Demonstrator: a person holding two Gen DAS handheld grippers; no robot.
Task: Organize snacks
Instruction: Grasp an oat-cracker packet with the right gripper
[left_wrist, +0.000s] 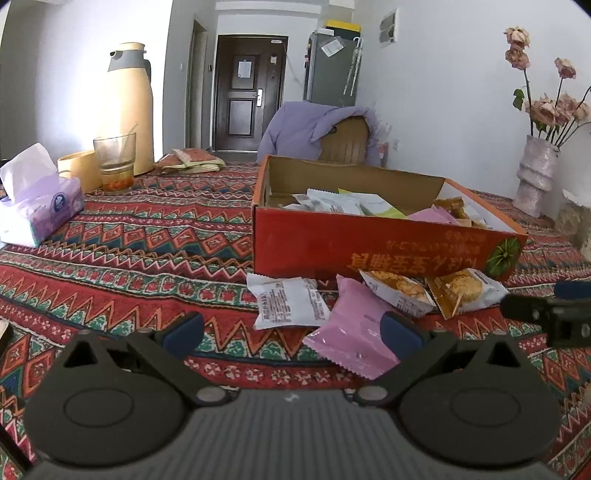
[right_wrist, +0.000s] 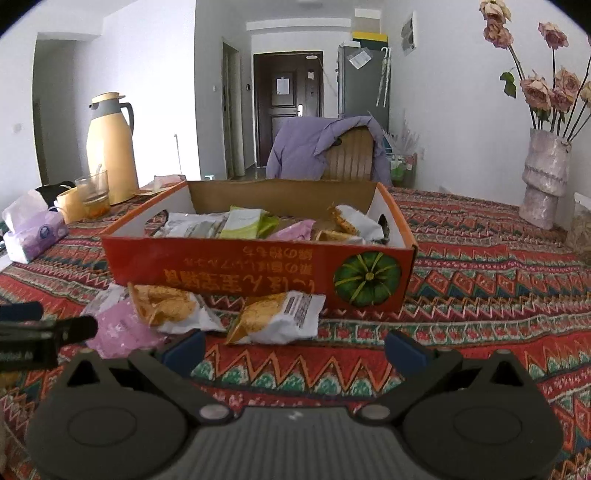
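4 snack packets (left_wrist: 343, 314) lie loose on the surface beside the red box (right_wrist: 255, 269), already part-filled; left gripper (left_wrist: 293, 330) and right gripper (right_wrist: 295, 349) gape empty.

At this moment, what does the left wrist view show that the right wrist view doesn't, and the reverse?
Only the left wrist view shows the white snack packet clearly, lying left of the pink packet.

Only the right wrist view shows the whole pumpkin picture on the box front, plus the far right box wall.

Both show the open red box partly filled with snacks, two cracker packets in front of it, the thermos, tissue pack, vase, and open, empty tongs.
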